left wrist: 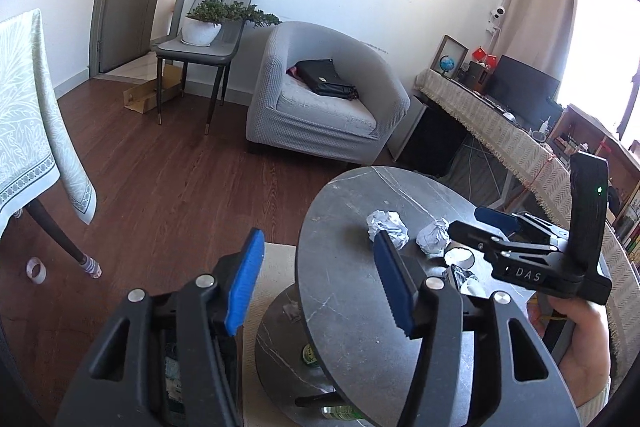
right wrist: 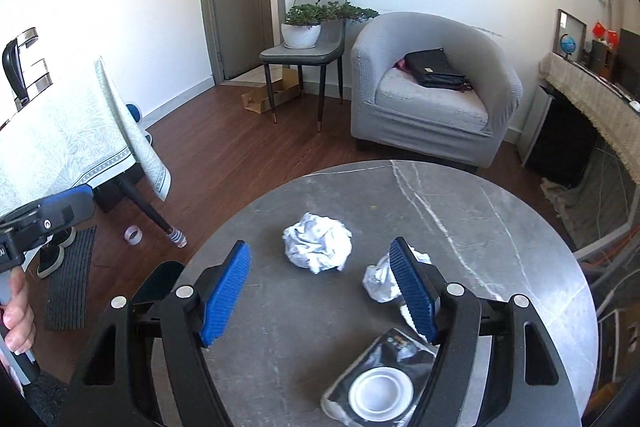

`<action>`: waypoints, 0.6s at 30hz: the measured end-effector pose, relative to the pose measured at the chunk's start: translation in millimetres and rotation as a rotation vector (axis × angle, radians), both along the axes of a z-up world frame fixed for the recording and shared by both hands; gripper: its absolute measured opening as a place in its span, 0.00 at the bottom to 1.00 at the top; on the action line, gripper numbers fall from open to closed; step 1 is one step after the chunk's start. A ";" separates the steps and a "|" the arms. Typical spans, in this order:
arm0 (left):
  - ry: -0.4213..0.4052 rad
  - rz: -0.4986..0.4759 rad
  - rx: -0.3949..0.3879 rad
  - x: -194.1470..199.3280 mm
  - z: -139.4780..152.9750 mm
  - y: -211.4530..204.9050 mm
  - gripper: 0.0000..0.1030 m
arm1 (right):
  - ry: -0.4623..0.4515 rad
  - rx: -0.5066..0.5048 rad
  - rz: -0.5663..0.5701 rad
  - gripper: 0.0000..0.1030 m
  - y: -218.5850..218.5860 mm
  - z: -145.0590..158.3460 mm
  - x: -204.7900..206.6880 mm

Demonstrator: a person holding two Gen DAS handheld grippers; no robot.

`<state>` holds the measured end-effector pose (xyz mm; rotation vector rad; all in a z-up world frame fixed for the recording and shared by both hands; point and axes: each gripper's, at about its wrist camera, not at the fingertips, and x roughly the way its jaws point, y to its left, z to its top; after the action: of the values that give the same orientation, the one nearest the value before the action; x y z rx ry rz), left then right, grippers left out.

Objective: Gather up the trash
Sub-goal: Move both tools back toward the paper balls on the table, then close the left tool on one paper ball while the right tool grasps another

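We see two crumpled paper balls on the round counter (right wrist: 460, 211): the larger paper ball (right wrist: 318, 247) lies just ahead of our right gripper (right wrist: 326, 291), between its widely spread jaws, untouched. The smaller paper ball (right wrist: 380, 281) sits partly hidden behind its right pad. A pouch with a white cap (right wrist: 378, 393) lies beneath it. Our left gripper (left wrist: 316, 285), jaws also wide and empty, hovers over the counter's edge.

A round, dark grey marble-patterned tabletop (right wrist: 500, 211) carries two crumpled white paper balls, the larger paper ball (right wrist: 318, 247) toward the middle and the smaller paper ball (right wrist: 380, 279) just beside it. Nearer the edge lies a clear plastic wrapper (right wrist: 352, 379) holding a white ring-shaped lid (right wrist: 380, 393).
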<state>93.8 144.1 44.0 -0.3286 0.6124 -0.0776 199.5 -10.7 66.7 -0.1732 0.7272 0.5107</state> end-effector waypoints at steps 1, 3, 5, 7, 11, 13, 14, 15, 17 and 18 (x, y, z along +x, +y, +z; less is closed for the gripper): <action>0.005 -0.007 0.000 2.4 -2.7 -4.3 0.58 | 0.004 -0.003 -0.012 0.71 -4.8 -0.3 3.2; 0.014 -0.015 -0.007 7.7 -6.5 -10.5 0.59 | 0.013 -0.002 -0.030 0.71 -13.6 0.1 11.3; 0.026 -0.032 -0.006 14.6 -10.3 -18.1 0.60 | 0.033 0.007 -0.053 0.71 -23.8 -0.8 22.0; 0.034 -0.045 0.011 21.3 -14.3 -26.6 0.60 | 0.072 0.004 -0.067 0.71 -31.2 -4.2 35.2; 0.049 -0.060 0.007 38.5 -23.7 -43.3 0.61 | 0.156 0.086 -0.062 0.71 -48.6 -15.8 56.4; 0.058 -0.067 -0.014 46.0 -29.6 -49.2 0.61 | 0.184 0.112 -0.077 0.71 -55.0 -24.2 63.1; 0.062 -0.069 -0.017 49.0 -31.8 -51.8 0.61 | 0.195 0.117 -0.079 0.71 -55.4 -27.9 65.4; 0.068 -0.070 -0.019 52.2 -34.1 -54.4 0.61 | 0.212 0.131 -0.074 0.70 -57.3 -32.5 69.0; 0.076 -0.076 -0.025 57.3 -37.5 -58.3 0.61 | 0.236 0.155 -0.067 0.68 -56.0 -36.3 72.2; 0.079 -0.080 -0.024 58.9 -38.6 -60.5 0.61 | 0.242 0.154 -0.065 0.68 -55.6 -38.6 73.9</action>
<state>152.7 83.6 5.4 -0.3317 0.7035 -0.1490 273.4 -66.4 28.1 0.0578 0.9227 0.5286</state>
